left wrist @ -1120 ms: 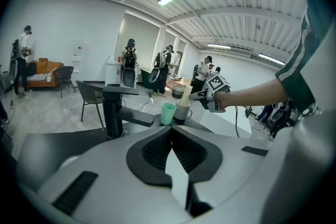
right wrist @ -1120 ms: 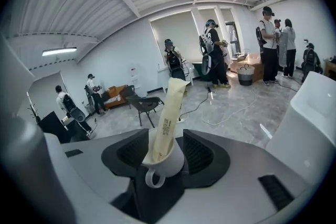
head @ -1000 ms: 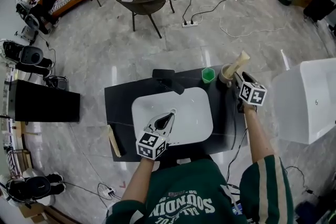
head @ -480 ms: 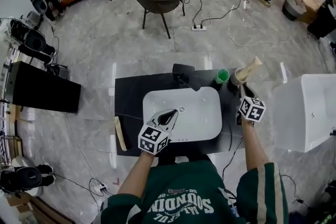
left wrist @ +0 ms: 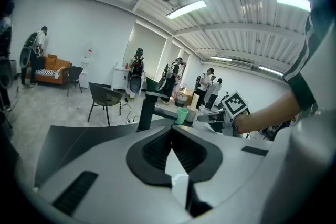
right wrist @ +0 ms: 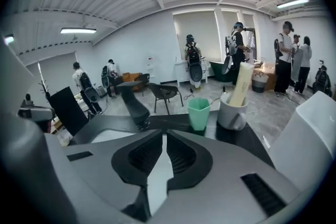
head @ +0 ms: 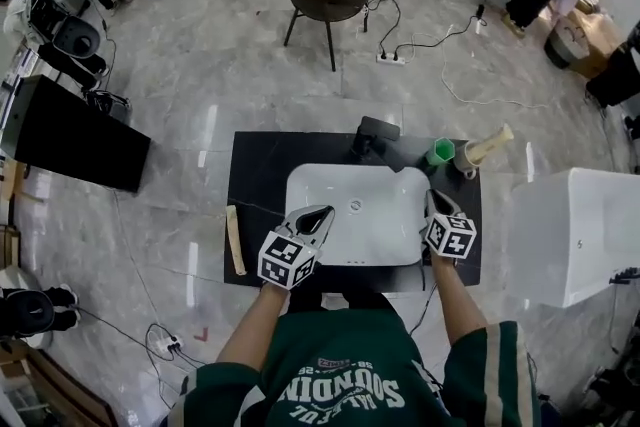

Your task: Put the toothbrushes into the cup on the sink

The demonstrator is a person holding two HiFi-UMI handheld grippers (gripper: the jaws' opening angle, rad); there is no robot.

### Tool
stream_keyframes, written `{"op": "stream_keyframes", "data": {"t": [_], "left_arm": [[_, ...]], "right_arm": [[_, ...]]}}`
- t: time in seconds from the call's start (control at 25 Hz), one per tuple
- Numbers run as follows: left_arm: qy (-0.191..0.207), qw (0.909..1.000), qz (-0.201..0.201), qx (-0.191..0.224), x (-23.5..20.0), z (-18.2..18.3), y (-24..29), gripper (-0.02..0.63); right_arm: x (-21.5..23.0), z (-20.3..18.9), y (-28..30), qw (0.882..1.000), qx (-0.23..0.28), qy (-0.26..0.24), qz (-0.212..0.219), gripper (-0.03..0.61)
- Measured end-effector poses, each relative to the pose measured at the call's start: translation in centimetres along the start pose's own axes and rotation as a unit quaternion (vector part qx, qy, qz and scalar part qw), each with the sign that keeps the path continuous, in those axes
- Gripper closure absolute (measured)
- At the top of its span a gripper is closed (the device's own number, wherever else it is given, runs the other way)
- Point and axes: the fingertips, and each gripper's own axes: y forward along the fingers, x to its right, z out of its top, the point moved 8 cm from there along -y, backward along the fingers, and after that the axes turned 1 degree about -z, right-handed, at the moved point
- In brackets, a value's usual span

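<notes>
Right gripper view: the right gripper [right wrist: 164, 132] has just been closing its jaws, now pressed together on nothing. Beyond them, right of centre, a grey cup [right wrist: 232, 110] holds one toothbrush [right wrist: 243, 83] (a green cup [right wrist: 199, 113] stands just beside it). The left gripper [left wrist: 171, 128] has its jaws together too, empty. In the head view a second toothbrush [head: 235, 240] lies at the left edge of the counter [head: 260, 165].

Dark green sweatshirt [head: 300, 360], white lettering across chest. Right sleeve [head: 492, 370]: seemingly 2 pale stripes. Left gripper [head: 322, 213], right gripper [head: 433, 198]: grey shells, black ribbed jaws, 1 black-and-white marker cube each.
</notes>
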Motion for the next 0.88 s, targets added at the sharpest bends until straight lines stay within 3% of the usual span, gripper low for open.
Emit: {"op": "stream_keyframes", "data": {"t": [0.4, 0.68, 0.88], "left_arm": [[-0.036, 0.9978, 0.053, 0.017, -5.4, -3.2, -6.5, 0.603], [-0.066, 0.9922, 0.104, 0.017, -9.4, -6.5, -12.4, 0.603], [-0.085, 0.9869, 0.135, 0.021, -12.3, -8.5, -16.8, 0.603]], "right_arm": [[-14.7, -3.2, 4.4, 0.988, -0.066, -0.070, 0.122, 0.522], [-25.8, -5.3, 7.0, 0.963, -0.120, -0.098, 0.221, 0.520], [-33.0, -6.4, 7.9, 0.945, -0.144, -0.120, 0.268, 0.520]]}}
